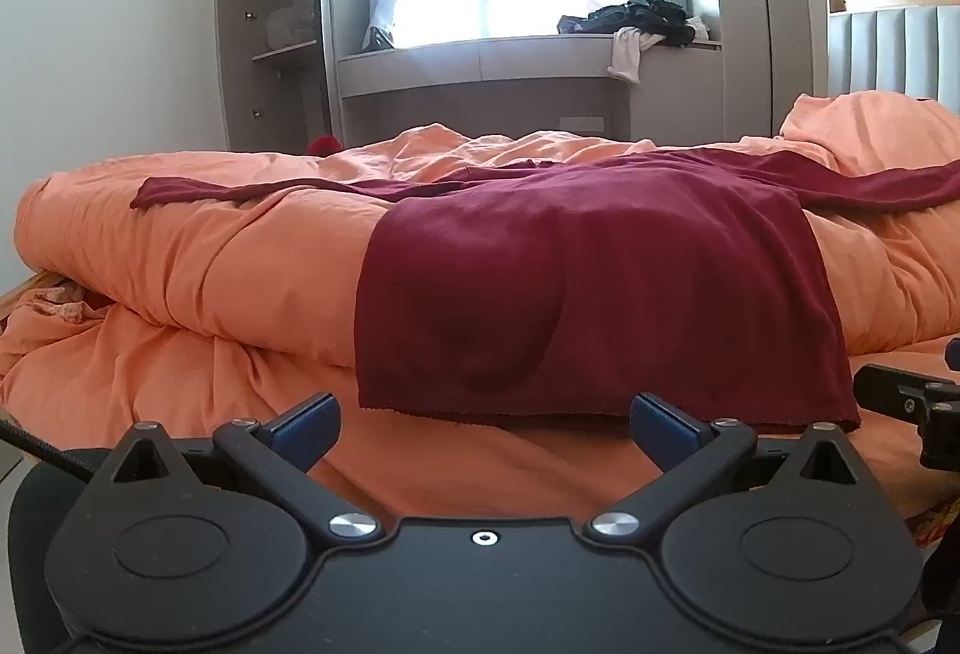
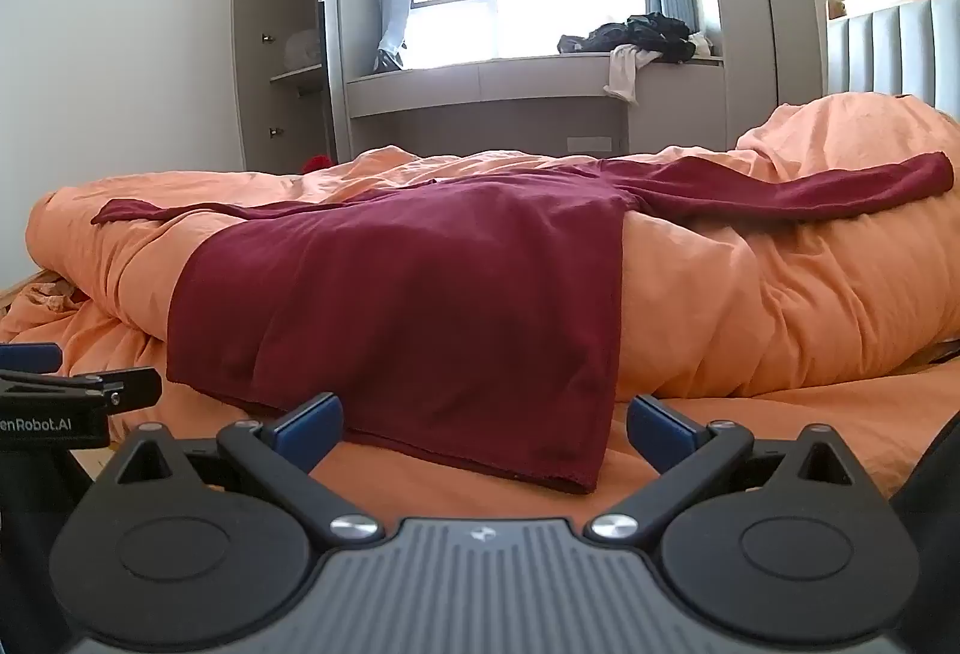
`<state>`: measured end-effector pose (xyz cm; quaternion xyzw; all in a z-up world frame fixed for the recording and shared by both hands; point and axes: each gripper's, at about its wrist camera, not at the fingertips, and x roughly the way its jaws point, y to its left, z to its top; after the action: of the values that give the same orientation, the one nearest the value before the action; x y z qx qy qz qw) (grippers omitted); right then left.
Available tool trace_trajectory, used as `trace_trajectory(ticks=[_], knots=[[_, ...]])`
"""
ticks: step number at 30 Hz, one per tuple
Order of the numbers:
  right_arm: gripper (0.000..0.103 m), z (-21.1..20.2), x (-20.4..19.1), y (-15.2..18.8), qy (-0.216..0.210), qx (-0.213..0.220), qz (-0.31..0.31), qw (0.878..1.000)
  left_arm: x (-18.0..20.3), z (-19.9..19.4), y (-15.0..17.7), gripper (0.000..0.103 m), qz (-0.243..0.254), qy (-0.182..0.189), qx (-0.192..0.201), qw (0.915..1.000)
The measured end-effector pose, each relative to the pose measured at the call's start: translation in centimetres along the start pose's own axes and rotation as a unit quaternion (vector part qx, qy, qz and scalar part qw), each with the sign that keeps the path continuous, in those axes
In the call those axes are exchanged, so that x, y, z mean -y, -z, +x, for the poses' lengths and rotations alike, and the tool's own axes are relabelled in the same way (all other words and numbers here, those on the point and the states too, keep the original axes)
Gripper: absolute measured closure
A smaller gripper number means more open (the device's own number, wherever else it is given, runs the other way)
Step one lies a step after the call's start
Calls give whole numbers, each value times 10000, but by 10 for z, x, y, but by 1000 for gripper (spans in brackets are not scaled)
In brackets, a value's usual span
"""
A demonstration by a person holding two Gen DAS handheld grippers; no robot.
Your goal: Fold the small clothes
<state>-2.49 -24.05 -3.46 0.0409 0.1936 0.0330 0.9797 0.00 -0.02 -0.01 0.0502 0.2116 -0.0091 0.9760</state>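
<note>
A dark red long-sleeved top (image 1: 588, 282) lies spread over a rolled orange duvet (image 1: 198, 258), its hem hanging down to the orange sheet. Both sleeves stretch out sideways along the duvet's top. My left gripper (image 1: 483, 423) hangs just short of the hem, open, with nothing between its blue pads (image 1: 306, 423). In the right wrist view the same top (image 2: 408, 306) sits centre-left, its right hem corner (image 2: 576, 480) close in front. My right gripper (image 2: 483, 423) is open with nothing between its fingers, the hem's near edge just ahead of it. Part of the left gripper's body (image 2: 78, 402) shows at the far left there.
The bed's grey headboard (image 1: 894, 48) stands at the right. Behind the bed are a window seat (image 1: 498, 60) with a pile of dark clothes (image 1: 642, 18), an open cupboard (image 1: 270, 24) at the left, and a small red object (image 1: 324, 145) past the duvet.
</note>
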Motion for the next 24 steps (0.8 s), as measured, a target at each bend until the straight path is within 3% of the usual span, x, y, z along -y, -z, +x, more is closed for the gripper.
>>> trace_trajectory(ticks=[24], knots=[[0,0,1,-2,36,-33,42,10000,-2,1,2,0,10,-9,-9,10000]])
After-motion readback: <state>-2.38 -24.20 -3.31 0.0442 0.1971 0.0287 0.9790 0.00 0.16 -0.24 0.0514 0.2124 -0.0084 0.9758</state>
